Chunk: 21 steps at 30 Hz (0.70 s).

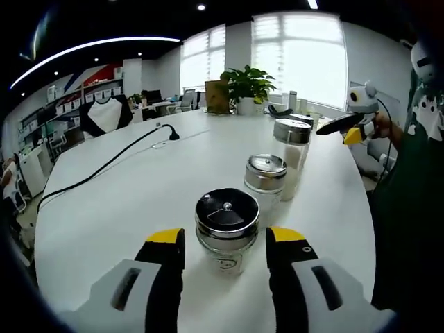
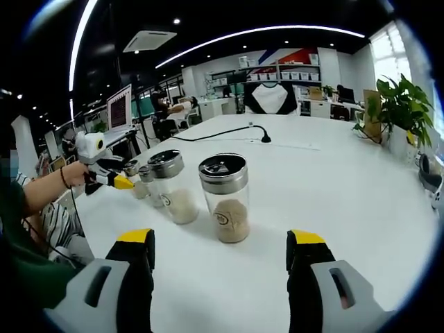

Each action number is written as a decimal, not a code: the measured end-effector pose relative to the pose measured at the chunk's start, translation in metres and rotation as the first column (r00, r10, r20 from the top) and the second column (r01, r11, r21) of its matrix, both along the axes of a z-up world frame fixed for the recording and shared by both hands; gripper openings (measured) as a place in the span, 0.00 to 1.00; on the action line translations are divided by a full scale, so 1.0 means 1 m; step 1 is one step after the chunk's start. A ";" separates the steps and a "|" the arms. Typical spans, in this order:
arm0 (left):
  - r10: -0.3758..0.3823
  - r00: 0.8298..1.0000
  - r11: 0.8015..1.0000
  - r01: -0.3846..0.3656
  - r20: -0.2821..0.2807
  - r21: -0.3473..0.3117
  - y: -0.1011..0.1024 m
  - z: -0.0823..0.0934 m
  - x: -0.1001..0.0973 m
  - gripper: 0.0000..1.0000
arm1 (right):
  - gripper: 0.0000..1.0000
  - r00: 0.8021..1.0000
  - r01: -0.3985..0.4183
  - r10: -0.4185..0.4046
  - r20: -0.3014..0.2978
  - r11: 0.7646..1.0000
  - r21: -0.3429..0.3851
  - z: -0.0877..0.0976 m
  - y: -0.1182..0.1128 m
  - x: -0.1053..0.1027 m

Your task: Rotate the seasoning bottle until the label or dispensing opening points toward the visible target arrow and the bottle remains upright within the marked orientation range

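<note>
Seasoning bottle (image 1: pixel 227 232): clear glass body, glossy dark metal lid; the neighbouring bottles (image 1: pixel 266 179) have shiny brushed-steel caps. Table (image 1: pixel 139 208) is smooth matt white laminate. Left gripper (image 1: pixel 225 253) has matt black plastic jaws with yellow tips and a light grey plastic housing.

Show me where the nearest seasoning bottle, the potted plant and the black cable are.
nearest seasoning bottle (image 1: pixel 227 211), left gripper view, on its dark lid.
potted plant (image 1: pixel 248 84), left gripper view, on its green leaves.
black cable (image 1: pixel 104 166), left gripper view, on its middle stretch.
</note>
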<state>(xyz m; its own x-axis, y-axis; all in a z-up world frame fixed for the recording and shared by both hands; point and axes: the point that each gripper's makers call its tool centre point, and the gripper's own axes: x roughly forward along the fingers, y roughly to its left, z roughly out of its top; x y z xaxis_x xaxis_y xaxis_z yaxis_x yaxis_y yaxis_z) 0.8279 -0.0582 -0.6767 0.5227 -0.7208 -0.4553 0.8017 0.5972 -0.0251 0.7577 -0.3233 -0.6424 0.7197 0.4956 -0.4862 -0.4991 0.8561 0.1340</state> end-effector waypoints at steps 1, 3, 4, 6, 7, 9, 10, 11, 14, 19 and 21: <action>-0.008 1.000 1.000 0.008 -0.001 0.001 -0.001 -0.001 0.000 0.49 | 0.79 1.000 -0.001 0.001 0.001 1.000 -0.001 0.000 0.000 0.000; -0.026 1.000 1.000 0.026 0.001 0.009 -0.003 -0.002 -0.001 0.49 | 0.79 1.000 0.000 0.000 0.002 1.000 -0.001 0.001 0.000 0.000; -0.065 0.997 0.998 0.065 0.030 0.001 -0.009 0.001 -0.003 0.48 | 0.79 1.000 0.000 0.000 0.003 1.000 -0.001 0.001 0.000 0.000; -0.077 0.997 0.997 0.076 0.018 0.012 -0.011 -0.001 -0.005 0.46 | 0.79 1.000 0.001 -0.001 0.004 1.000 0.001 0.001 0.000 0.000; -0.081 0.996 0.996 0.080 0.030 0.036 -0.011 -0.003 -0.004 0.45 | 0.79 1.000 0.001 -0.001 0.003 1.000 0.000 0.001 0.000 0.000; -0.082 0.996 0.996 0.081 0.021 0.022 -0.011 -0.004 -0.003 0.42 | 0.79 1.000 0.002 -0.002 0.003 1.000 0.000 0.001 0.000 -0.001; -0.076 0.997 0.997 0.076 0.020 0.014 -0.010 -0.004 -0.002 0.41 | 0.79 1.000 0.004 -0.004 0.003 1.000 0.001 0.001 -0.001 -0.001; -0.071 0.997 0.997 0.070 0.025 0.014 -0.009 -0.004 -0.001 0.38 | 0.79 1.000 0.005 -0.005 0.003 1.000 0.001 0.001 -0.001 -0.001; -0.077 0.996 0.997 0.077 0.034 0.019 -0.011 -0.004 -0.001 0.38 | 0.79 1.000 0.006 -0.006 0.002 1.000 -0.002 0.000 -0.002 -0.001; -0.074 0.997 0.997 0.073 0.038 0.020 -0.011 -0.004 -0.001 0.37 | 0.79 1.000 0.008 -0.008 -0.001 1.000 0.000 -0.001 -0.002 -0.001; -0.068 0.997 0.998 0.068 0.039 0.019 -0.011 -0.004 -0.001 0.37 | 0.79 1.000 0.006 -0.006 0.000 1.000 0.002 0.000 -0.001 -0.001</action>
